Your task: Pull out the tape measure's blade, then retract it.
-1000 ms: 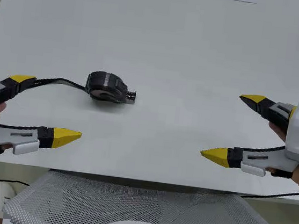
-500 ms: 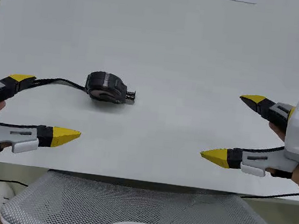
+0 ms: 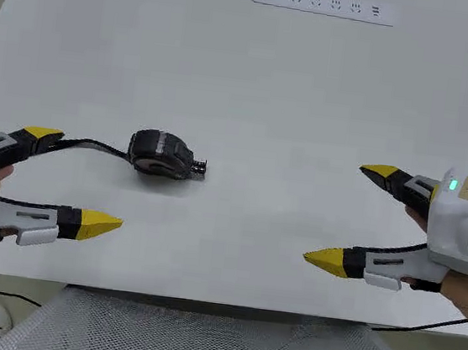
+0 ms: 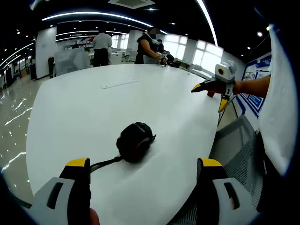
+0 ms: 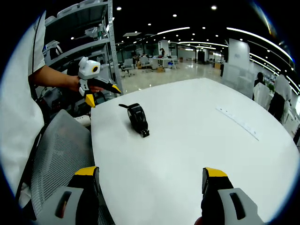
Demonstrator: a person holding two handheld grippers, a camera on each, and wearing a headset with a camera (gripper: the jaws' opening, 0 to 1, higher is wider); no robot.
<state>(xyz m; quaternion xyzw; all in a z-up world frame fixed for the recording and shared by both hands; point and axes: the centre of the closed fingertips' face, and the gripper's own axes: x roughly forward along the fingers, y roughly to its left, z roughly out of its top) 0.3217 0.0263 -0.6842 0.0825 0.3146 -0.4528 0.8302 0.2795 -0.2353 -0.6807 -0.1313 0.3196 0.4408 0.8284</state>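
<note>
**Open grippers (image 3: pixel 90 179) either side of a tape measure (image 3: pixel 162 153) on a white table (image 3: pixel 254 76)**

A wide white table fills the scene, with a bright open office behind it. At the near left edge, the left gripper hovers with its yellow-tipped jaws spread wide and nothing between them. At the near right, the right gripper (image 3: pixel 334 211) mirrors it, just as wide and just as empty. The black tape measure lies on the table nearer the left gripper, apart from both. Its blade is wound in and its end hook points right. Its black strap (image 3: pixel 94 144) trails left. A white power strip (image 3: pixel 324 3) lies at the far edge.
</note>
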